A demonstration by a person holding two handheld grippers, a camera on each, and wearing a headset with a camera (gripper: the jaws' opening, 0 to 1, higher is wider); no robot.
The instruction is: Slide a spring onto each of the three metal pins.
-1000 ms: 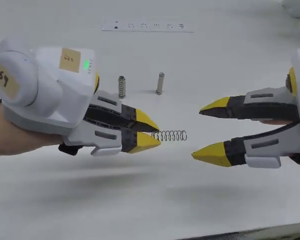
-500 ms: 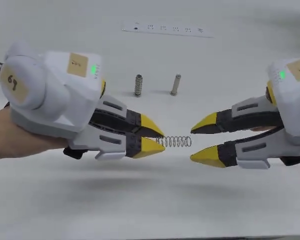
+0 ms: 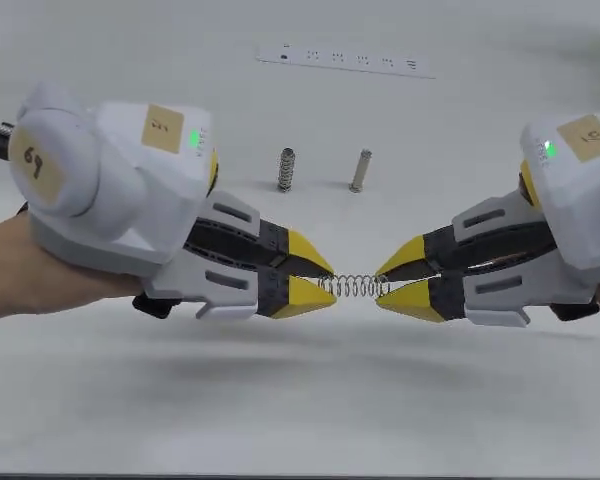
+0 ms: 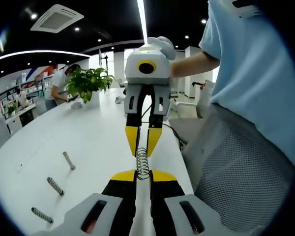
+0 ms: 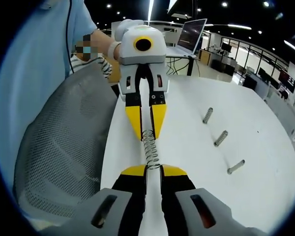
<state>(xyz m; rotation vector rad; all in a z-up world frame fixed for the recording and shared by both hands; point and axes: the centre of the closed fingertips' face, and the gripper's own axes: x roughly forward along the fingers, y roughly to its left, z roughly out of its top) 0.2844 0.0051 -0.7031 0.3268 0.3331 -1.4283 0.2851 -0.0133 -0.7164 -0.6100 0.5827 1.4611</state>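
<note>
A loose spring (image 3: 355,287) hangs level above the white table (image 3: 310,400), held at both ends. My left gripper (image 3: 325,283) is shut on its left end and my right gripper (image 3: 382,285) has closed on its right end. In the left gripper view the spring (image 4: 142,162) runs from my own jaws to the right gripper (image 4: 143,147) facing them. Behind stand a pin wearing a spring (image 3: 287,169) and a bare pin (image 3: 361,171). The right gripper view shows two sprung pins (image 5: 207,115) (image 5: 221,138) and the bare pin (image 5: 236,166).
A white power strip (image 3: 345,60) lies at the table's far edge. A potted plant (image 4: 88,81) stands further along the table, a laptop (image 5: 191,34) at the other end. A mesh chair (image 5: 59,157) sits beside the table's edge.
My right gripper has moved left to the spring's free end and closed its jaws on it. The left gripper keeps its hold on the other end.
</note>
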